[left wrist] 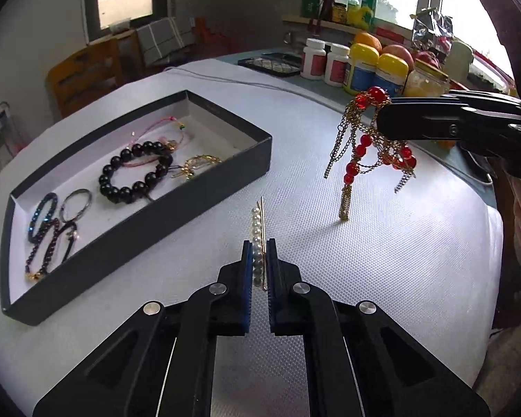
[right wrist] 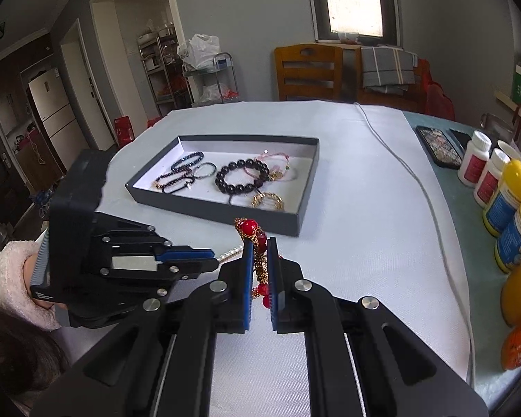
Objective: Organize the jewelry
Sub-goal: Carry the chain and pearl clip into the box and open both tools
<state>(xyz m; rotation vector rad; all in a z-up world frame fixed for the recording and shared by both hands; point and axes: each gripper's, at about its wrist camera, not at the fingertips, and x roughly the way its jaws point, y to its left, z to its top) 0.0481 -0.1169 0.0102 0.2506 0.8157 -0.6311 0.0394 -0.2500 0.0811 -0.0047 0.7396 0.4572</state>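
A dark shallow box with a white floor stands on the table; it also shows in the right wrist view. It holds a black bead bracelet, dark bead strings, a ring and a gold piece. My left gripper is shut on a pearl hair clip, just right of the box's near wall. My right gripper is shut on a red bead and gold chain piece, which hangs above the table right of the box.
The table has a white textured cloth. Bottles and jars, fruit and a phone stand at the far right edge. A grey cable runs across the cloth. A wooden chair stands behind the table.
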